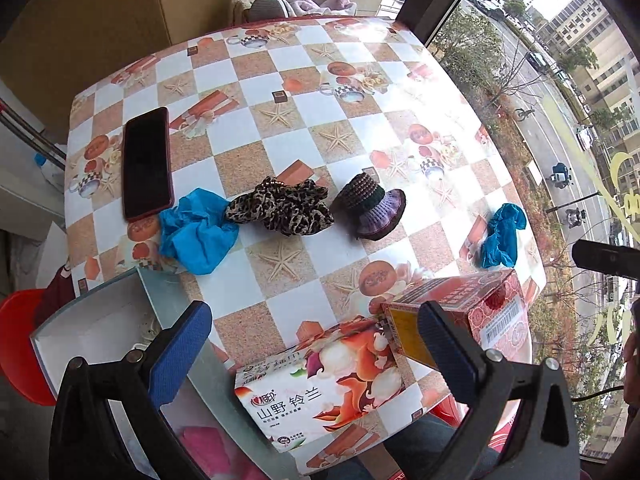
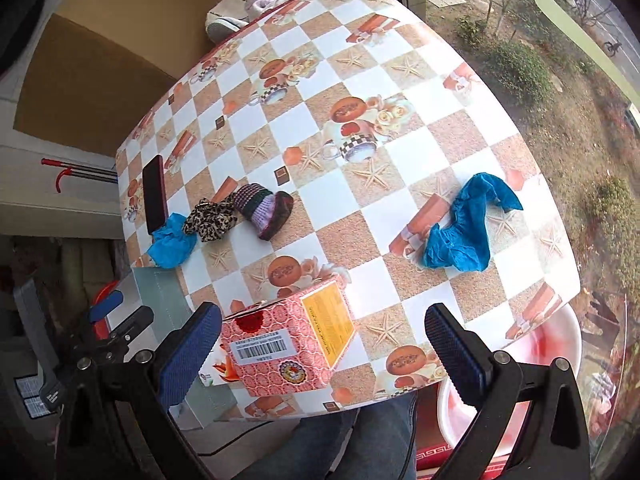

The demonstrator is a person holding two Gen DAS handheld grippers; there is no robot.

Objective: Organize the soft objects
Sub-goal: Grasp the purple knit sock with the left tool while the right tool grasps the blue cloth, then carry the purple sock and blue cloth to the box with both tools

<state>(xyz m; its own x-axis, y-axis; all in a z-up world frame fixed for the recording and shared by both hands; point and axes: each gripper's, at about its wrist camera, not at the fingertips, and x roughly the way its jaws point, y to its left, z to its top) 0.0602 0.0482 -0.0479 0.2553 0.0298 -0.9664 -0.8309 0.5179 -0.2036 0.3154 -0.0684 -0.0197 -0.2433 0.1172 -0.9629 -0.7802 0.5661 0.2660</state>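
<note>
Two handheld claws, left claw (image 1: 316,342) and right claw (image 2: 324,350), share one build: black angular plastic frames, silver round screw heads at the pivots, and blue textured pads (image 2: 188,354) lining each finger; blue jeans (image 2: 340,444) below.

We see our left gripper (image 1: 316,344) spread wide over the counter (image 1: 304,120), empty; leopard scrunchie (image 1: 280,206) at twelve o'clock, crocheted hat (image 1: 372,208) beside it.

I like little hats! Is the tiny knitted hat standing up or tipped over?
Tipped over. The knitted hat lies on its side on the table, crown pointing toward the leopard scrunchie.
</note>
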